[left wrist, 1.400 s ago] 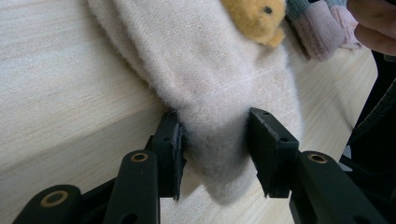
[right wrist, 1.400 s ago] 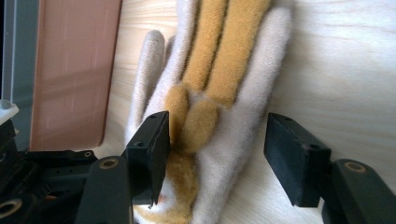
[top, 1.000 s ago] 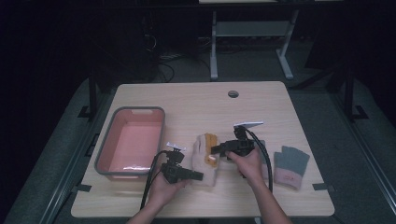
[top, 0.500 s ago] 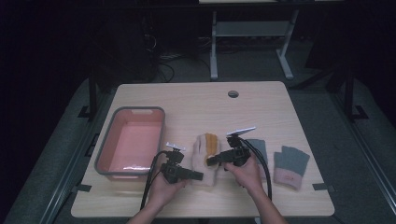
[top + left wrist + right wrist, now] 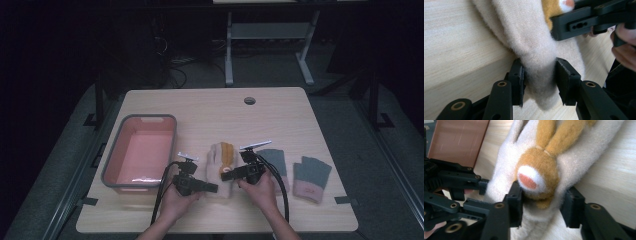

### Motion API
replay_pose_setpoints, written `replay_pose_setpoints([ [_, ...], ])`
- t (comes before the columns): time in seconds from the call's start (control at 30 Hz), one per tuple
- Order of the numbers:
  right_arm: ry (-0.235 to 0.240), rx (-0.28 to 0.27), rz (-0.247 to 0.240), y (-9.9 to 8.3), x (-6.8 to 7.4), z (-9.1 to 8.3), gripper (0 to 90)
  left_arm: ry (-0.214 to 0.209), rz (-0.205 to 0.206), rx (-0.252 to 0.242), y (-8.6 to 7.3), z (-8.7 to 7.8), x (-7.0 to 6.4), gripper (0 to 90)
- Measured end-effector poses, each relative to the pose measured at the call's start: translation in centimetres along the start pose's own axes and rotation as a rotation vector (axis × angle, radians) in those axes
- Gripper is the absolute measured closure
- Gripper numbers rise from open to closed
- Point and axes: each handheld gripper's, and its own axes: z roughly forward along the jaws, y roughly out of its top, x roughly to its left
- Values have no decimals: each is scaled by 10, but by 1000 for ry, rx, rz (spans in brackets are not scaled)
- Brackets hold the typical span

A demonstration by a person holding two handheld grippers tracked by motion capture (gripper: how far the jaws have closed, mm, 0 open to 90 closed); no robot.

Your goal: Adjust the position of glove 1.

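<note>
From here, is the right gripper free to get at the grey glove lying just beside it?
Probably not yet: the right gripper is shut on the cream glove. The grey glove lies close with bare table between, so once it lets go the way looks free.

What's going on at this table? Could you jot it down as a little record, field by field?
Scene: wooden table, seen from above
Item in hand: cream glove with an orange animal face
Left gripper: jaws closed on a cream edge of the glove
Right gripper: jaws either side of the glove below the animal face, grip not clear
Left of the glove: pink bin
Right of the glove: two grey gloves, lying flat
</note>
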Motion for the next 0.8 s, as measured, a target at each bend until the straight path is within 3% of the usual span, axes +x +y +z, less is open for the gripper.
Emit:
replay_pose_setpoints([
  [0.07,-9,-1,-3,0,2,1,622,-5,-4,2,1,1,1,627],
  [0.33,37,9,11,3,-5,3,708,-31,-20,-11,3,2,3,686],
  [0.6,89,-9,29,6,-8,-3,748,-30,-7,-17,6,-1,0,700],
  [0.8,98,-18,20,7,-5,-10,751,-35,10,-23,10,-6,-4,702],
])
